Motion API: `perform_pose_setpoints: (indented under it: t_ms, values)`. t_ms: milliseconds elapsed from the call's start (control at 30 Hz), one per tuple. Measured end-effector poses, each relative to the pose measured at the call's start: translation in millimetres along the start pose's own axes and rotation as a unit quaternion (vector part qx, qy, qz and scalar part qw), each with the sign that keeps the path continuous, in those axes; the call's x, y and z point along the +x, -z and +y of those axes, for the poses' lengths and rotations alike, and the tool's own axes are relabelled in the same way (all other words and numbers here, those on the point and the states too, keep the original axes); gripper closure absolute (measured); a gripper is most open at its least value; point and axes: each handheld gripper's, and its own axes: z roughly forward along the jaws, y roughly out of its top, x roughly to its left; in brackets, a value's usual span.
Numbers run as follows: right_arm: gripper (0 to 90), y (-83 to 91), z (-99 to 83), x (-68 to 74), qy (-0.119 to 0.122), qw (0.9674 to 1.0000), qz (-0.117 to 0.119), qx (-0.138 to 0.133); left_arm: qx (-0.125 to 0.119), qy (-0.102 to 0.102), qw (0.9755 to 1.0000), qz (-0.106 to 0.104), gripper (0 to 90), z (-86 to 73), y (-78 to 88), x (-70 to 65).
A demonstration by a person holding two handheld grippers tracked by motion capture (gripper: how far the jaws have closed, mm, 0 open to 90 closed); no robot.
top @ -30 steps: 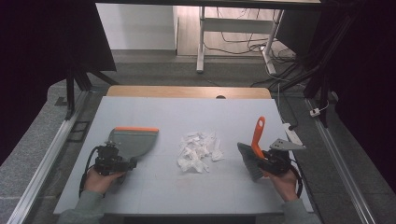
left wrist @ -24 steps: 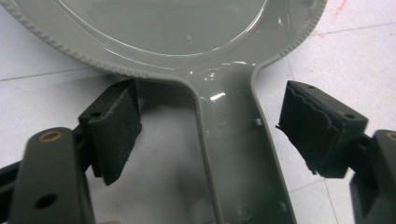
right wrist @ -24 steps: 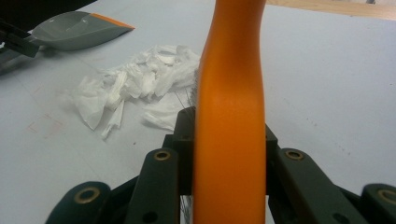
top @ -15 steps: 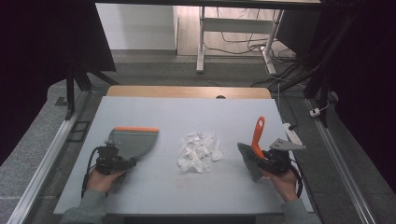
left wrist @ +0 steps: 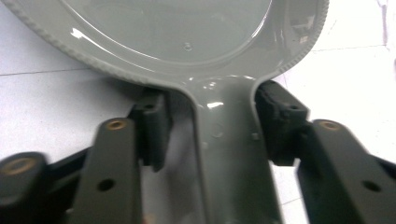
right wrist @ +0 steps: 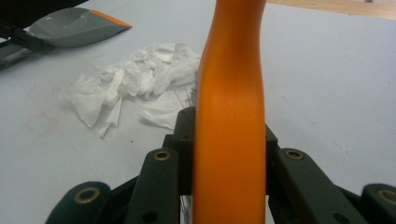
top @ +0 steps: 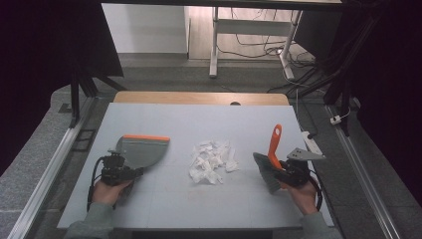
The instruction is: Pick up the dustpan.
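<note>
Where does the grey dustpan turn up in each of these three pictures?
High view: the dustpan lies left of centre on the table, orange lip away from the person.
Left gripper view: its pan spans the top, its handle running down between the black jaws.
Right gripper view: it sits in the top left corner.
Shared landmark: the paper scraps beside it.

The left tongs (top: 130, 171), jaws just closing, meet the grey plastic dustpan (top: 143, 150); the right tongs (top: 278, 169) grip the orange-handled brush (top: 271, 158); torn white paper scraps (top: 213, 160) lie between them.
</note>
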Motion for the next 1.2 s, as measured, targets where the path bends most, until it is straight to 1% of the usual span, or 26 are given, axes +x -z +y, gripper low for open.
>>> perform_pose_setpoints:
  t_ms: [67,167,333,567,733,933,1200]
  values:
    - [71.0,-0.2,0.0,0.3,0.001,1.0000,-0.001,-0.002,-0.003,0.001,1.0000,-0.001,59.3,-0.2,0.9,0.9]
    - [71.1,0.1,0.0,0.2,0.001,1.0000,-0.001,0.001,-0.002,0.002,1.0000,-0.003,60.4,-0.3,1.4,2.3]
    - [71.0,0.2,0.0,0.0,0.001,1.0000,-0.001,0.001,-0.004,0.002,1.0000,-0.008,60.8,-0.2,2.2,3.8]
    - [71.1,0.3,0.1,0.1,0.001,1.0000,-0.001,0.001,-0.014,0.002,0.9998,-0.011,60.9,-0.4,5.0,7.1]
    - [71.1,0.9,0.7,0.4,0.000,1.0000,-0.003,-0.006,-0.028,0.001,0.9995,-0.017,61.0,-0.8,9.3,9.7]
    - [71.1,2.4,1.2,0.1,-0.001,1.0000,-0.003,-0.009,-0.048,-0.006,0.9985,-0.025,61.0,-1.7,16.0,12.0]
    - [71.1,3.4,1.9,0.1,-0.002,0.9999,-0.005,-0.014,-0.068,-0.026,0.9968,-0.032,61.0,-2.7,22.5,12.4]
